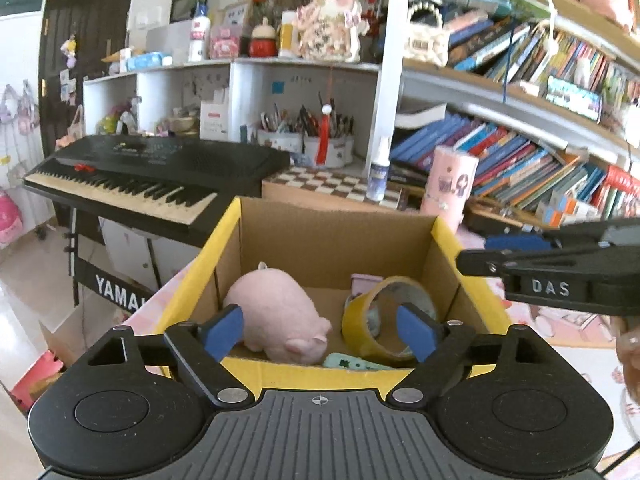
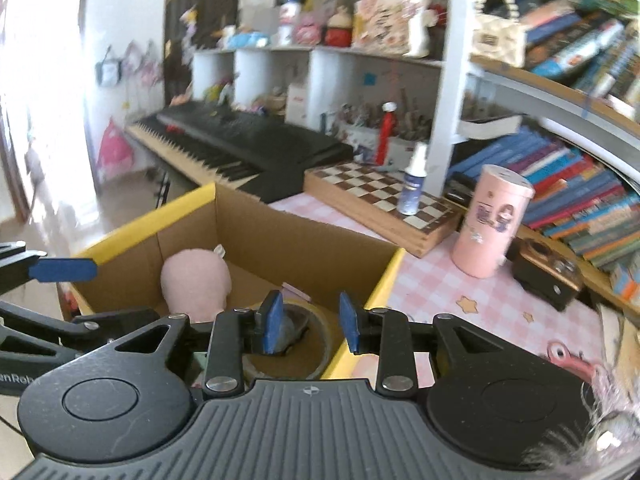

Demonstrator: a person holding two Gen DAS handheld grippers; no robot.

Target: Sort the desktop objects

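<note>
The pink cup (image 2: 493, 222) stands on the desk (image 2: 480, 312) beside the box (image 2: 304, 248). It looks light and smooth; grab its middle. Both grippers, left (image 1: 320, 332) and right (image 2: 308, 326), are open and empty.

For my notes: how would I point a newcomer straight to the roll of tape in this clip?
Find the cardboard box with yellow edges on the pink checked desk. Inside it, the tape roll leans on its edge on the right, beside the pink plush pig. It is the only yellow ring there, hollow in the middle, while the pig is soft and solid.
</note>
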